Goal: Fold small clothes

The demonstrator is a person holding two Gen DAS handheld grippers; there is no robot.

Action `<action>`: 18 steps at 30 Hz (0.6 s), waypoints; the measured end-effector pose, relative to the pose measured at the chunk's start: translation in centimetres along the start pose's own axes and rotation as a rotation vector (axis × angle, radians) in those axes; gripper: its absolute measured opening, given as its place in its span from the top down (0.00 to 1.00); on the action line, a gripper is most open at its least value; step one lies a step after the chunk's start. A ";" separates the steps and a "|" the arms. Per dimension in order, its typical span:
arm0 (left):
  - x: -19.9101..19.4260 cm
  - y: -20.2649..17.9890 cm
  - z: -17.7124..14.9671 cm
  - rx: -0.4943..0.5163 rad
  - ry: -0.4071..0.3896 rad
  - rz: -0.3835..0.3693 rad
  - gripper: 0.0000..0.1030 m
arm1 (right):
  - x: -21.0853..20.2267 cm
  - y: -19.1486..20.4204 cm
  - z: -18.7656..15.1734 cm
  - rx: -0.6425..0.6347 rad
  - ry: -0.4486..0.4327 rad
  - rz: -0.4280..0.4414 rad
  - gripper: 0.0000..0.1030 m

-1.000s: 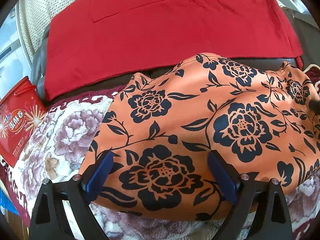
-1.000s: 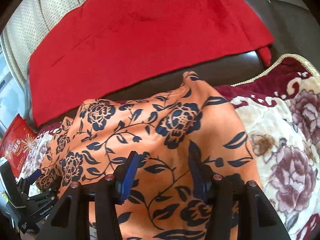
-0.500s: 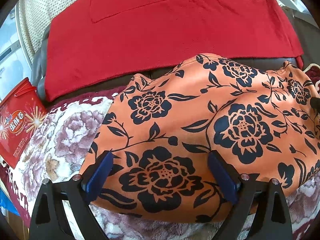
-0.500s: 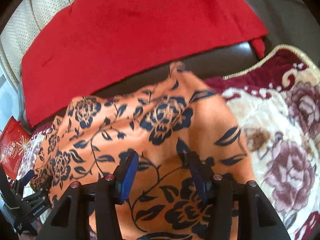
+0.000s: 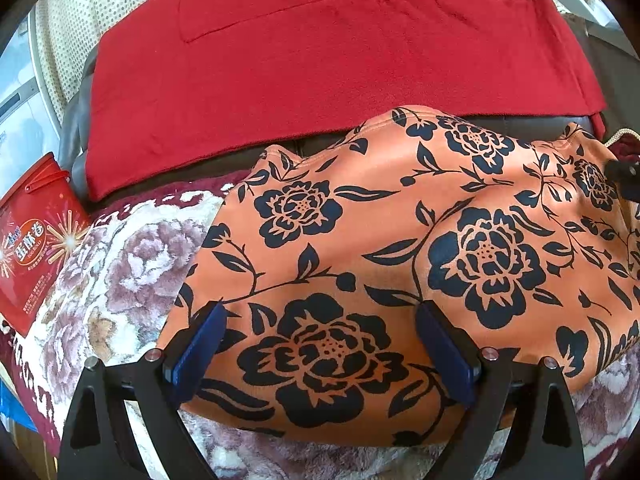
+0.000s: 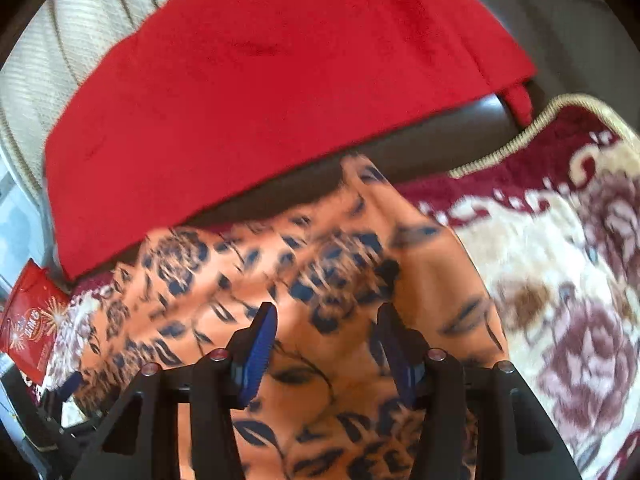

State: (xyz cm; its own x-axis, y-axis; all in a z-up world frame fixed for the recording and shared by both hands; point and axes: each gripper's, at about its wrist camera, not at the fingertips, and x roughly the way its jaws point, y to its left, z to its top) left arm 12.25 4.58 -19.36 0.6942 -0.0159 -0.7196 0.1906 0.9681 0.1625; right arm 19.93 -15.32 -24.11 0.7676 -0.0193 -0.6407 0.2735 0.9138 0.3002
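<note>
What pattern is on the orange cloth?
Dark navy flowers and leaves on the orange cloth; clearest in the left wrist view.

My right wrist view is smeared by motion; the orange floral garment (image 6: 320, 280) has its print blurred there, and I cannot tell whether the right gripper (image 6: 326, 344) pinches it; the garment's near edge is hidden under the left gripper (image 5: 320, 344); the red box (image 5: 34, 248) is cut off at the frame's left edge.

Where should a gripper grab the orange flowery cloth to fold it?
Probably at a near corner of the orange cloth, coming low from the front edge. It lies spread flat on the flowery blanket, so only its thin hem gives the fingers something to pinch.
</note>
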 end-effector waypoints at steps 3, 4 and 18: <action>0.0 0.0 0.0 0.003 -0.003 -0.002 0.07 | 2.2 0.7 0.2 -0.004 0.042 0.020 0.45; 0.0 0.0 -0.1 0.003 -0.003 -0.002 0.07 | 3.2 0.8 -0.1 -0.004 0.076 0.011 0.45; -1.7 3.8 1.2 -0.080 -0.045 0.056 0.07 | 2.0 5.9 -0.3 -0.117 0.014 0.066 0.45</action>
State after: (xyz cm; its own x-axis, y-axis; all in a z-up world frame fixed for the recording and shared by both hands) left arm 12.60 7.99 -16.72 0.7330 0.0294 -0.6796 0.0956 0.9847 0.1457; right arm 22.87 -9.82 -23.80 0.7730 0.0475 -0.6326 0.1528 0.9539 0.2583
